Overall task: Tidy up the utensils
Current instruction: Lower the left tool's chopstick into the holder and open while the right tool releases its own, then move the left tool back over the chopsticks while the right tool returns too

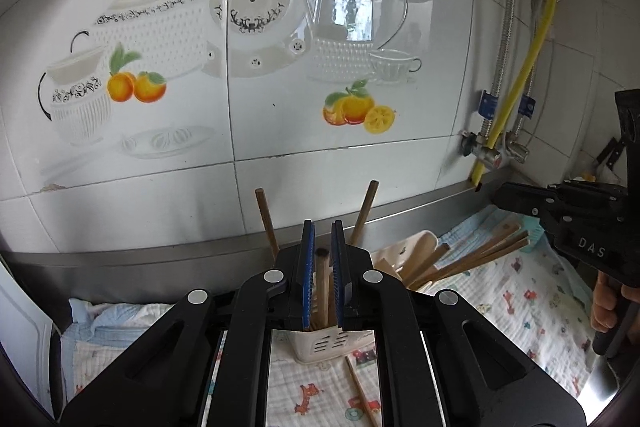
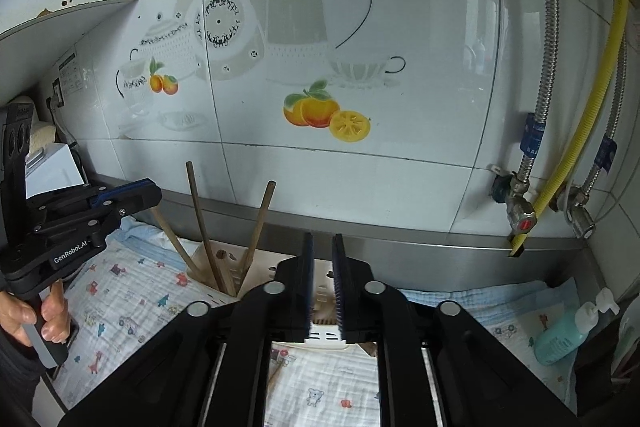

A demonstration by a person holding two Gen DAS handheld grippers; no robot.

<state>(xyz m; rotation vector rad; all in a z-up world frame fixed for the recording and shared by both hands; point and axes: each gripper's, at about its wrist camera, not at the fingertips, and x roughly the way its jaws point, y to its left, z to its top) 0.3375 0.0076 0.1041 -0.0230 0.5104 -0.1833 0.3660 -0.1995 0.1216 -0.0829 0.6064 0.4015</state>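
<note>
A cream slotted utensil holder [image 1: 326,345] stands on a patterned cloth, with wooden chopsticks [image 1: 266,217] upright in it. My left gripper [image 1: 322,239] hangs over the holder, its jaws a little apart around one chopstick [image 1: 321,281] without clearly pressing it. More chopsticks and a wooden spatula [image 1: 420,251] lie to the right of the holder. One chopstick [image 1: 360,391] lies on the cloth in front. My right gripper [image 2: 322,247] is slightly open and empty over the holder [image 2: 224,263], which holds three chopsticks [image 2: 200,215].
A tiled wall with teapot and orange pictures stands behind. A steel counter rim [image 2: 440,251] runs along it. Pipes, valves and a yellow hose [image 2: 560,167] are at the right. A teal bottle [image 2: 564,331] lies at the right on the cloth [image 2: 120,307].
</note>
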